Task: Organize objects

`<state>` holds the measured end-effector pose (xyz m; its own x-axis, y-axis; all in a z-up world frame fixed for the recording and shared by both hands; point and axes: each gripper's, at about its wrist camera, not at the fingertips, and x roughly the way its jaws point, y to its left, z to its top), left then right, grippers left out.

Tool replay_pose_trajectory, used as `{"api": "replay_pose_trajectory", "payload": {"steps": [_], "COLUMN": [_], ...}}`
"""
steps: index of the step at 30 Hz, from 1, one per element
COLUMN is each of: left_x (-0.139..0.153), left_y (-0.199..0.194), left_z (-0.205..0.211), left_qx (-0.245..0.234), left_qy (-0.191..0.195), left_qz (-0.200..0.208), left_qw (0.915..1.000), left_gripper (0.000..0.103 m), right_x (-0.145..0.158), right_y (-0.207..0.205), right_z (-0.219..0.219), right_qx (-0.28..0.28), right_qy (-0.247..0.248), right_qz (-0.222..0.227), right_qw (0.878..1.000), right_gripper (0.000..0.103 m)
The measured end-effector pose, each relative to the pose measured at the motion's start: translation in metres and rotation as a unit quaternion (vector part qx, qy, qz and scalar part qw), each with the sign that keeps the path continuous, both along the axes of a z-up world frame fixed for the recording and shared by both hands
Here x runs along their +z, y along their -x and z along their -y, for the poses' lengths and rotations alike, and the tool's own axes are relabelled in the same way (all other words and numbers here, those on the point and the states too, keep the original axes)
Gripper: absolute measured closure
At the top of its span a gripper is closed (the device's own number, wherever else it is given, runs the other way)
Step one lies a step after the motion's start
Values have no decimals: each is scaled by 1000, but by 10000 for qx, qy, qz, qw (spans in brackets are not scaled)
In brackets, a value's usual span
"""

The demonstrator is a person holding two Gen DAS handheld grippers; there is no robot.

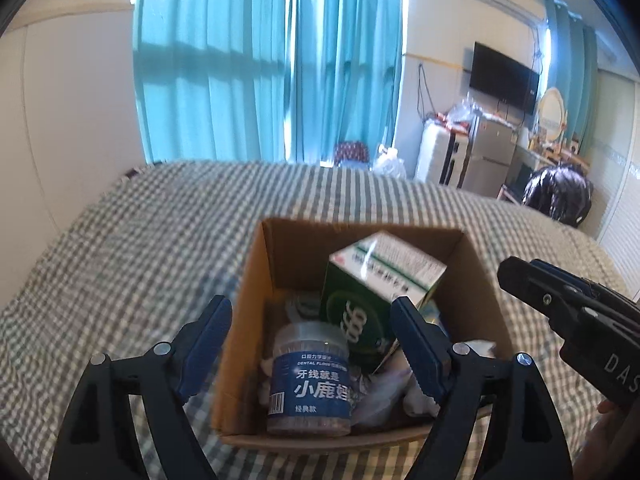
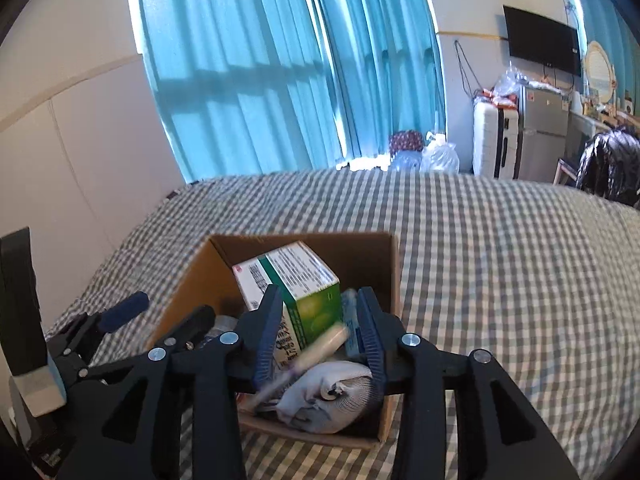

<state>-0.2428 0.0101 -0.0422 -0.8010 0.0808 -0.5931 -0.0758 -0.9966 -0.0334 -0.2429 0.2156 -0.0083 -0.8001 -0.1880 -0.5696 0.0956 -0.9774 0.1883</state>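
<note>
An open cardboard box (image 1: pixel 256 300) stands on the checked bedspread; it also shows in the right wrist view (image 2: pixel 188 280). Inside lie a green and white carton (image 1: pixel 372 292) (image 2: pixel 296 280), a dental floss jar (image 1: pixel 308 380) with a blue label, a grey cloth (image 2: pixel 332 396) and a blurred beige tube (image 2: pixel 316 350). My left gripper (image 1: pixel 312 316) is open above the box, its fingers either side of the jar. My right gripper (image 2: pixel 320 312) is open over the box's near right part; the tube lies between its fingers, blurred, not pinched. The right gripper also shows in the left wrist view (image 1: pixel 560 304).
The grey checked bedspread (image 2: pixel 500 280) spreads around the box. Behind it hang blue curtains (image 1: pixel 260 60). At the far right stand a white suitcase (image 2: pixel 494 140), a small fridge (image 2: pixel 544 136), a wall TV (image 2: pixel 540 36) and a black bag (image 2: pixel 612 168).
</note>
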Motion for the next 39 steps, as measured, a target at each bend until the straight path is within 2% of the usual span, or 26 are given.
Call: {"api": "replay_pose_trajectory", "payload": {"steps": [2,8,15,18,21,26,31,35,39], "left_x": [16,79,144,158,163,159,145,121,85], "left_y": [-9,-49,-109,-132,-155,-179,-187,-186,-180], "left_z": [5,22,32,36,39,44,53,57,57], "left_qx": [51,128,-28,-36,-164,-217,-82,-22,157], "left_qy": [-34,-183,-161,-148,-244,-233,-339,-431,-444], "left_qz": [-98,-694,-1360,-1466,-1522,-1629,-1752,-1687,-1517], "left_qw": [9999,9973,9906,9891,9879,9861,9839,9847,9873], "left_gripper": [13,0,0,0,0,0,0,0,0], "right_x": [16,80,145,162,171,164,132,100,60], "right_y": [-9,-56,-129,-164,-195,-222,-230,-218,-202], "right_z": [1,3,9,11,13,11,1,-5,-7], "right_qx": [-51,-232,-469,-541,-475,-645,-841,-930,-815], "right_qy": [-59,-148,-429,-554,-543,-452,-359,-392,-593], "right_qz": [-97,-571,-1139,-1376,-1593,-1749,-1880,-1853,-1603], "right_qw": [9999,9980,9915,9875,9846,9814,9779,9775,9819], "right_gripper": [61,36,11,2,0,0,0,0,0]}}
